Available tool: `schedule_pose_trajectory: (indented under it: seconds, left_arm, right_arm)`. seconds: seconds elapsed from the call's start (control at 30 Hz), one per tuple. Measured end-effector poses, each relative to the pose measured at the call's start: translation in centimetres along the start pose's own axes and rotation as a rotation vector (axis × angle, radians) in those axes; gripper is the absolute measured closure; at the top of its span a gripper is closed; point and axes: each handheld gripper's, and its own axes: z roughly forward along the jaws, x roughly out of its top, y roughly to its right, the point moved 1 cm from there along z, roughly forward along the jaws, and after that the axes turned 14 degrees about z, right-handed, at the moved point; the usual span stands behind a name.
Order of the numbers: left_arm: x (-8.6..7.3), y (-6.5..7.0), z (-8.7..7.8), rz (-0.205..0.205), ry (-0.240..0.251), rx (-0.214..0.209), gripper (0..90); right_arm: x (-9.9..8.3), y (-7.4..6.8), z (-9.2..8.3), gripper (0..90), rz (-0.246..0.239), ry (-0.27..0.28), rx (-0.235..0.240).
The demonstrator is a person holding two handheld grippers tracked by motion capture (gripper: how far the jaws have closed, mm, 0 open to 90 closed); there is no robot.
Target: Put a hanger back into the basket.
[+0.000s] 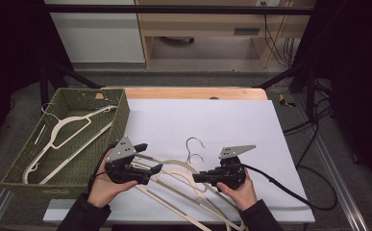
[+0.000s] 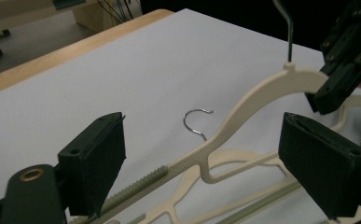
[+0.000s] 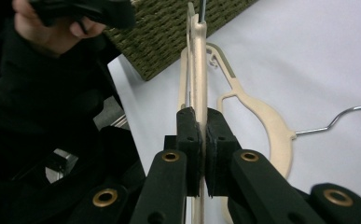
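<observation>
The right gripper (image 3: 198, 135) has its jaws pinched flat on the upper hanger (image 3: 197, 60), gripping the cream plastic near the neck and holding it edge-on above the white surface (image 1: 212, 120). The left gripper (image 2: 201, 172) stands with jaws spread wide, the raised hanger's arm passing between them without touching either pad. A second hanger (image 3: 267, 116) lies flat on the surface just beneath, its wire hook (image 2: 197, 122) resting on the white sheet, and a green woven basket (image 1: 25, 178) with another cream hanger (image 1: 63, 132) sits at the person's left.
</observation>
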Motion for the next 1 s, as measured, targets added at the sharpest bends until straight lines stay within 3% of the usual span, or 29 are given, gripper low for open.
schedule_pose_trajectory:
  seconds: [0.13, 0.23, 0.37, 0.47, 0.67, 0.8, 0.87, 1.0]
  left_arm:
    - [0.0, 0.5, 0.8, 0.036, -0.034, -0.062, 15.3]
    - [0.2, 1.0, 1.5, 0.075, -0.06, -0.082, 17.0]
    - [0.2, 1.3, 2.4, 0.105, -0.075, -0.149, 30.7]
    - [0.1, 1.5, 2.9, 0.119, -0.087, -0.194, 45.7]
    - [0.1, 1.9, 3.3, 0.149, -0.116, -0.254, 68.3]
    - [0.1, 2.1, 3.1, 0.166, -0.134, -0.261, 71.2]
    - [0.1, 2.2, 3.0, 0.168, -0.136, -0.26, 72.8]
    - [0.3, 2.8, 2.7, 0.152, -0.13, -0.279, 79.4]
  right_arm:
    - [0.4, -0.6, -0.7, 86.9, -0.042, -0.023, 0.022]
    - [0.5, -0.9, -0.7, 86.9, -0.075, -0.045, 0.03]
    - [0.4, -1.1, -0.4, 86.9, -0.095, -0.07, 0.037]
    - [0.3, -1.2, -0.2, 86.9, -0.106, -0.089, 0.039]
    - [0.2, -1.1, 0.1, 86.9, -0.119, -0.115, 0.039]
    - [0.2, -0.9, 0.2, 86.6, -0.121, -0.128, 0.04]
    - [0.2, -0.9, 0.2, 85.5, -0.136, -0.124, 0.026]
    - [0.2, -0.8, 0.0, 79.2, -0.183, -0.076, -0.062]
